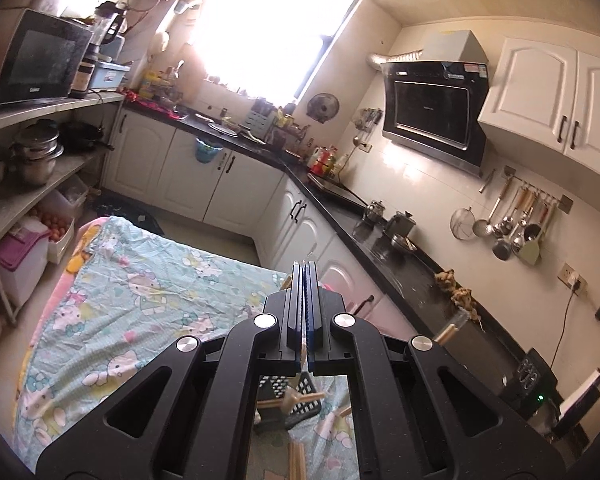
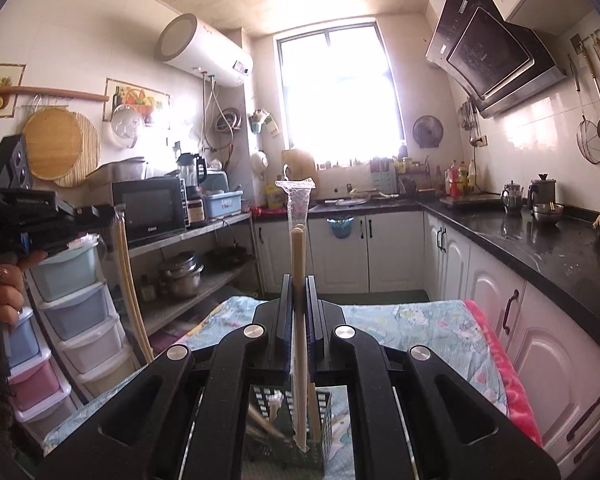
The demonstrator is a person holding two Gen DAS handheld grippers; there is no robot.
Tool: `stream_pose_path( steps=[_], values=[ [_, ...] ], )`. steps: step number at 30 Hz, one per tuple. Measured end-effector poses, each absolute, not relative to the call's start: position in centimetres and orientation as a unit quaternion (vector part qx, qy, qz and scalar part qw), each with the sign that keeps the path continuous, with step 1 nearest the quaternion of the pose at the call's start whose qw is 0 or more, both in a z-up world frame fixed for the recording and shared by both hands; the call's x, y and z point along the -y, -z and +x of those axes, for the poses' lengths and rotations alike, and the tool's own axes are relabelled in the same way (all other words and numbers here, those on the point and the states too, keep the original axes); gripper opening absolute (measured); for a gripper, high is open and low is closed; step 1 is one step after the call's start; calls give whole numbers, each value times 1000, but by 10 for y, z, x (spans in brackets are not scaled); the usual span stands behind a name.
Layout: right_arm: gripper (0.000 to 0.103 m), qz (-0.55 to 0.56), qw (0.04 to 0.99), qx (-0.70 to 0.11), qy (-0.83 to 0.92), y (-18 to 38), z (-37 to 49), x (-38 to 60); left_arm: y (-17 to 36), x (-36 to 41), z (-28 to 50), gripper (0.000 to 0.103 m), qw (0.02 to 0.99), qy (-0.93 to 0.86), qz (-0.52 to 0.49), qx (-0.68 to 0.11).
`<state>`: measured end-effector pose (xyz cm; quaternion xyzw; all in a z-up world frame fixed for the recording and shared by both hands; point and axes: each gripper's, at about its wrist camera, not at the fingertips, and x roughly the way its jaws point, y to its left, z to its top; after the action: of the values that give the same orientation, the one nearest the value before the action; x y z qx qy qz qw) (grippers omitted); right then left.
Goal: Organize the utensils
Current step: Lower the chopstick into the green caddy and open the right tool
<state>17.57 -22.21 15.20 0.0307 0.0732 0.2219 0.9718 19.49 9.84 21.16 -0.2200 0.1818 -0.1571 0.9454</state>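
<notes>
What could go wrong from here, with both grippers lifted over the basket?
1. The right gripper pinches the wrapped chopsticks low, leaving a long part above the jaws; they may pivot or slip.
2. The left gripper is shut on another wrapped pair that hangs far below it and could swing into the shelf.
3. The black basket already holds pieces, so insertion may jam.

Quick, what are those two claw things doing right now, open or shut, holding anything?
Left gripper: closed on the edge of a clear wrapper with chopsticks hanging in it.
Right gripper: closed on wrapped chopsticks, standing upright.
</notes>
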Motion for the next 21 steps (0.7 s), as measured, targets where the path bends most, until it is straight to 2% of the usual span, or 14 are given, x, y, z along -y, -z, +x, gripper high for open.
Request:
stream_pose_path(
  steps=[21],
  values=[
    [6, 21, 974, -33, -222, -149, 196, 203, -183, -86, 233, 0, 938, 164, -241, -187]
  ],
)
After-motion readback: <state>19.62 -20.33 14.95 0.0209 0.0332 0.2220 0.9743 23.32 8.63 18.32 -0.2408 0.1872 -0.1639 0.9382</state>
